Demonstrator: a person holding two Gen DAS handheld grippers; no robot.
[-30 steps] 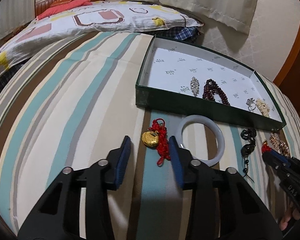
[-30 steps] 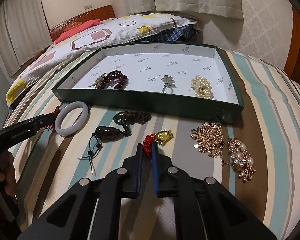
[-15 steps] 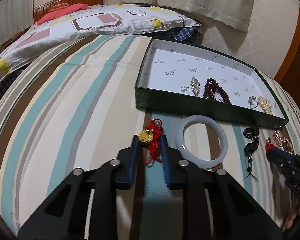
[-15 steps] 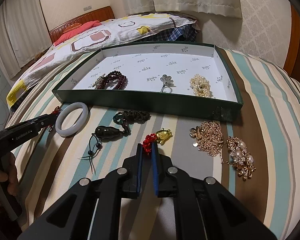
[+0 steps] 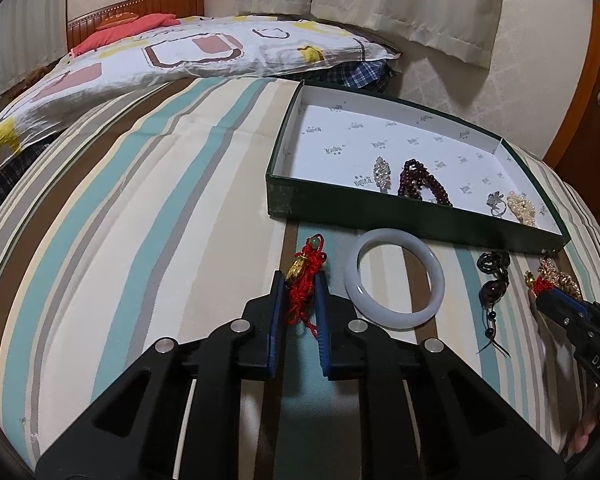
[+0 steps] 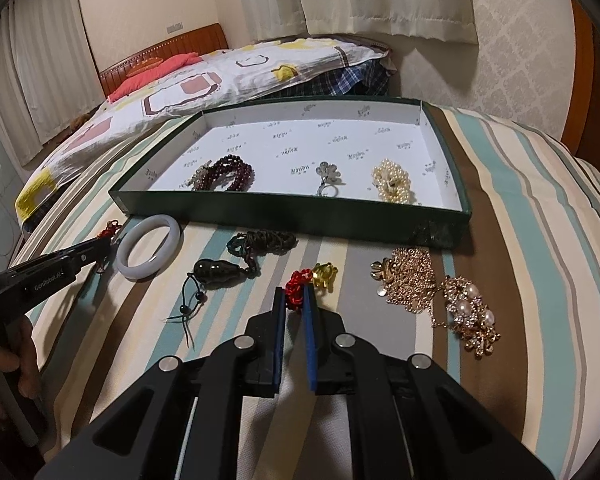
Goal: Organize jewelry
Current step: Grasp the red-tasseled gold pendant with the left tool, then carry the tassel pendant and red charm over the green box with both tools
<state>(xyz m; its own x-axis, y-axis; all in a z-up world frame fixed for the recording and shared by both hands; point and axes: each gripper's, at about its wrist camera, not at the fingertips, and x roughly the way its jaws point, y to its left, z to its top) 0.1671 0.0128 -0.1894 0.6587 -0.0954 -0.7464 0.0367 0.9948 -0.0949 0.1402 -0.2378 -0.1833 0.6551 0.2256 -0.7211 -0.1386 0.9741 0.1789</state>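
Observation:
On the striped bedspread lies a gold charm (image 5: pixel 297 272) on a red cord. My left gripper (image 5: pixel 299 280) is closing, and its pads press the red cord (image 5: pixel 300 300) between them. The left gripper also shows at the left of the right wrist view (image 6: pixel 104 246). My right gripper (image 6: pixel 293 294) is shut on the red knot (image 6: pixel 296 284) of a small yellow charm (image 6: pixel 325 274) that rests on the bedspread. The right gripper's tip appears at the right of the left wrist view (image 5: pixel 544 296). Beyond both stands a shallow green box (image 6: pixel 284 220) with a white lining.
The box (image 5: pixel 380 216) holds a dark red bead bracelet (image 6: pixel 228 174), a silver ring (image 6: pixel 327 176) and a pearl piece (image 6: pixel 392 180). In front of it lie a white bangle (image 6: pixel 156 221), a black gourd pendant (image 6: pixel 214 272), a gold chain (image 6: pixel 408 280) and a pearl-studded piece (image 6: pixel 470 312). Pillows lie behind.
The left jaws have come together from wide apart onto the red cord of the gold charm. The right gripper has stayed shut on its red knot and kept still.

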